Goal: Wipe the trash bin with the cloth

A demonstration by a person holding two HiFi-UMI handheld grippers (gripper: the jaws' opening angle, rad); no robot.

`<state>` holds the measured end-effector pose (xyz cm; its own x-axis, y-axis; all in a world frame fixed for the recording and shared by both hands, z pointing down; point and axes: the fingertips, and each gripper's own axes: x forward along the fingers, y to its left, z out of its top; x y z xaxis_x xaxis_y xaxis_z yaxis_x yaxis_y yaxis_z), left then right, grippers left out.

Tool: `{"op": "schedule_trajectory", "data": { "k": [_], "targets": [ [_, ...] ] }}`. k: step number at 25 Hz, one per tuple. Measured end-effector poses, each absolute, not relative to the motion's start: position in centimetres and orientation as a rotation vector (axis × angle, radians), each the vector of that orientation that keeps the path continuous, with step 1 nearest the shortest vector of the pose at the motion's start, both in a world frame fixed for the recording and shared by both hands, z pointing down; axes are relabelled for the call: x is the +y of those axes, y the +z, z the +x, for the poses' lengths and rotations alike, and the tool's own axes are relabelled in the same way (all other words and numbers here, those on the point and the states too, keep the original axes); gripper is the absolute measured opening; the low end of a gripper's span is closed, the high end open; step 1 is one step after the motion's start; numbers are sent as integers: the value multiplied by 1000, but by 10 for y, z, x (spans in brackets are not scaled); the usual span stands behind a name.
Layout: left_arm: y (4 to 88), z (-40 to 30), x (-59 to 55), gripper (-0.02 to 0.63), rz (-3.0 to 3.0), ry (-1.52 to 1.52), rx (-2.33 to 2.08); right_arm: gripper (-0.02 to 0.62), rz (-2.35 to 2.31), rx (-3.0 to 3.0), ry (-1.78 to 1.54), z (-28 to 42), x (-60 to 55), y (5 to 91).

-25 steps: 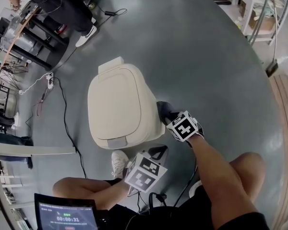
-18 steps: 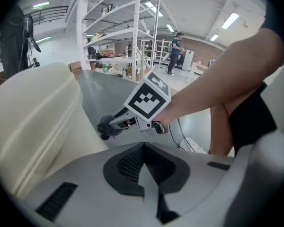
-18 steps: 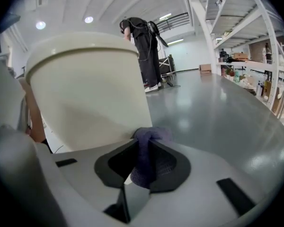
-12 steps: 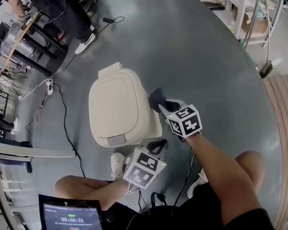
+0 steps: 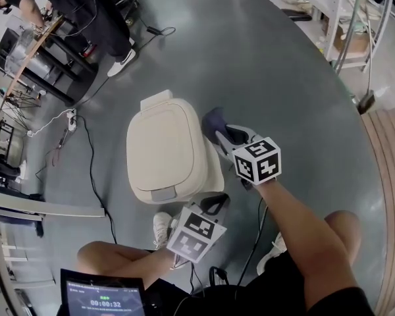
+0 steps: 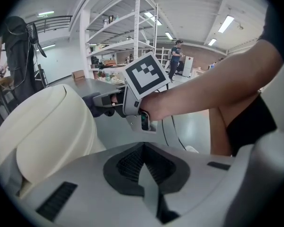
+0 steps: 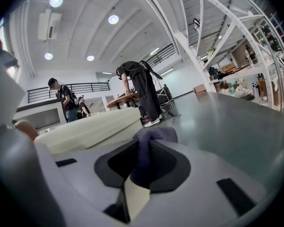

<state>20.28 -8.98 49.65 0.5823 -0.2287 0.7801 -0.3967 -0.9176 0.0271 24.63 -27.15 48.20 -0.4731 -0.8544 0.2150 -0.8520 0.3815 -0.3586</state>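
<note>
I am pinching my right gripper hard on the dark cloth, with the wad bunching out past the tips so that fabric, not plastic, meets the cream trash bin. The bin is sitting on the grey floor in the middle of the head view with its lid down. I am bringing the cloth to its flank at about 3 o'clock, high up near the lid's edge. That side is nearest my right arm, which I judge is why I am working there. From above I cannot be sure the cloth is pressing on the wall rather than hanging just beside it, though the left gripper view suggests contact. My left gripper is resting with its jaws together on nothing, at about 5 o'clock from the bin, just beside its front corner. I am probably keeping it out of the wiping path but ready to steady the bin. My white shoe is planted at 6 o'clock and is crowding the front face. A black cable is trailing along the floor at 9 o'clock, with a power strip near 10. A person in black is standing at 11, well apart, and shelving is rising at 1 o'clock.
</note>
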Motion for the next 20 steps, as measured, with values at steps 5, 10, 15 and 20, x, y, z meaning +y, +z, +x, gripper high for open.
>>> {"op": "schedule_trajectory", "data": {
  "k": [5, 10, 15, 20],
  "targets": [
    [515, 196, -86, 2, 2568, 1284, -512, 69, -1587, 2668, -722, 238, -269, 505],
    [536, 190, -86, 2, 2525, 1322, -489, 69, -1625, 2751, -795, 234, -270, 547],
    [547, 187, -90, 2, 2491, 1334, -489, 69, -1657, 2845, -884, 232, -266, 592],
    [559, 185, -89, 2, 2455, 1345, -488, 69, -1678, 2906, -992, 231, -261, 632]
  ]
}}
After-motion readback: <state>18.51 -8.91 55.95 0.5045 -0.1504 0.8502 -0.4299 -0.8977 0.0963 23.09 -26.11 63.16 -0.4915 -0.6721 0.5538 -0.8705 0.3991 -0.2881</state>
